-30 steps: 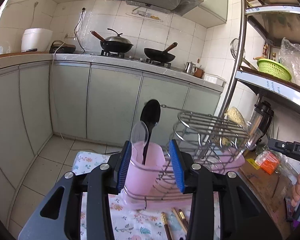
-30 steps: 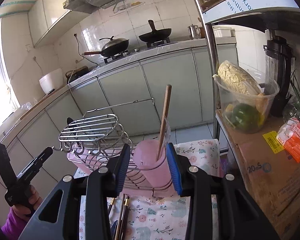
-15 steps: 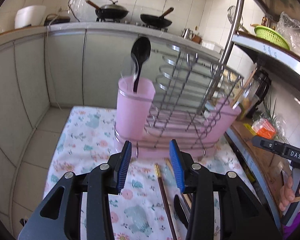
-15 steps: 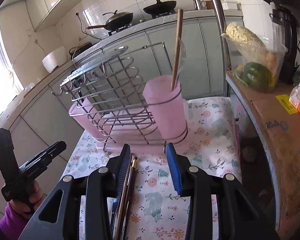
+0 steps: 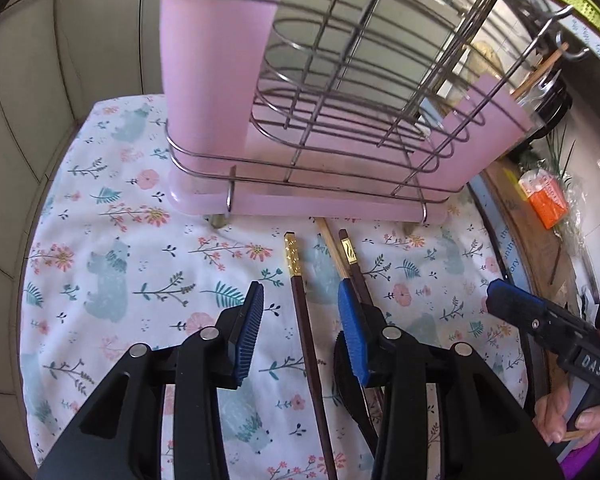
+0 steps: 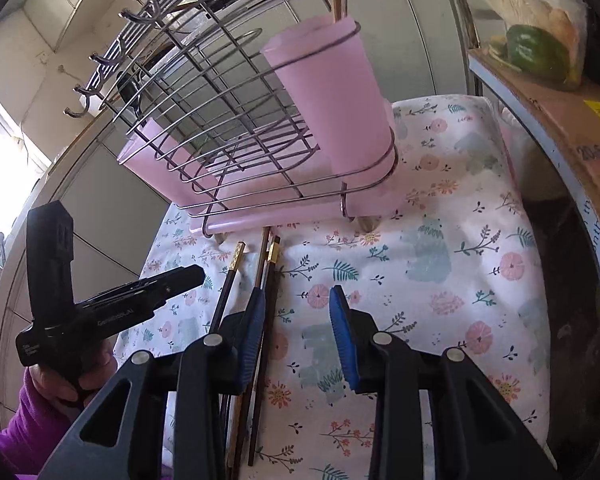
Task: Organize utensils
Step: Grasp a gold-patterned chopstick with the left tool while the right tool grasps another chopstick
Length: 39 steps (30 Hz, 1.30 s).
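Both my grippers have dropped from rack height toward the cloth since a second ago, and the view has tipped from the far counter down onto the chopsticks. My left gripper (image 5: 300, 316) is closing but grips nothing yet: a dark chopstick (image 5: 306, 332) with a gold end lies on the cloth between its blue pads, touched by neither. Just right of it lie two more chopsticks (image 5: 350, 264), running under my right-hand pad. My right gripper (image 6: 296, 316) is closing too, with only flowered cloth (image 6: 440, 280) between its pads; the chopsticks lie beside and under its left pad. Beyond the sticks stands the wire rack (image 5: 340, 92) on its pink tray, a pink cup (image 5: 208, 60) at each end.
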### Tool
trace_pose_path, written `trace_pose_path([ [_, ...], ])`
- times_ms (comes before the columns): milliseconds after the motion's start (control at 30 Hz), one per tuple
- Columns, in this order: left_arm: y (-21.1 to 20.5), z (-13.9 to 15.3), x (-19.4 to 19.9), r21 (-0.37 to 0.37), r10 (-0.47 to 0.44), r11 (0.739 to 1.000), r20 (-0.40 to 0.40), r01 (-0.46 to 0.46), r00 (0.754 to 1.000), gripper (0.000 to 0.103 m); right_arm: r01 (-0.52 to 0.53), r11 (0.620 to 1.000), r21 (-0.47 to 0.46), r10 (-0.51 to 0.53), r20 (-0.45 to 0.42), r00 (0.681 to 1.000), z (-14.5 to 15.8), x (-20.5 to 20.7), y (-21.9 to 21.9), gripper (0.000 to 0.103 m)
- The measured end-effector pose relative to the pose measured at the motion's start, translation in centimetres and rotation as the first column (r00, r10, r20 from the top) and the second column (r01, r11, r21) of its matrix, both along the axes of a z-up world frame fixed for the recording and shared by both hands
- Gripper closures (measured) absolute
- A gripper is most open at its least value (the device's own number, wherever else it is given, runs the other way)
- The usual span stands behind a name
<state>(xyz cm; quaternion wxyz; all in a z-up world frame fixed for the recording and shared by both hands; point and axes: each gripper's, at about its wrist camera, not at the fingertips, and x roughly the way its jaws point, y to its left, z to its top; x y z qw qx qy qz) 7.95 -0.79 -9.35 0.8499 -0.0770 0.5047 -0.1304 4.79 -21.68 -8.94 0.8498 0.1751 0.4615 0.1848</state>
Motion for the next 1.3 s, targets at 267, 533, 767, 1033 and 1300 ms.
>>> trace_pose_path([
  [267, -1.0, -2.5, 2.3, 0.029, 0.010, 1.000, -0.089, -0.008, 0.996, 0.083, -0.039, 0.999, 0.012, 0.040, -0.043, 0.998, -1.3, 0.9, 1.1, 0.077],
  [533, -0.2, -3.1, 2.2, 0.007, 0.038, 0.999, -0.084, -0.038, 0.996, 0.096, -0.086, 0.996, 0.022, 0.088, -0.074, 0.993, -2.1, 2.5, 3.3, 0.082],
  [767, 2.3, -1.7, 0.4, -0.035, 0.069, 0.997, -0.042, -0.070, 0.997, 0.096, -0.103, 0.995, 0.017, 0.104, -0.104, 0.989, -3.1, 5.0, 5.4, 0.086],
  [1033, 4.1, -1.0, -1.0, -0.061, 0.075, 0.995, -0.015, -0.076, 0.997, 0.096, -0.092, 0.996, -0.015, 0.089, -0.165, 0.982, -4.8, 8.1, 7.1, 0.086],
  [1300, 5.0, -0.8, -1.4, -0.079, 0.069, 0.994, -0.008, -0.069, 0.998, 0.096, -0.085, 0.995, -0.055, 0.071, -0.211, 0.975, -6.1, 9.4, 8.1, 0.086],
])
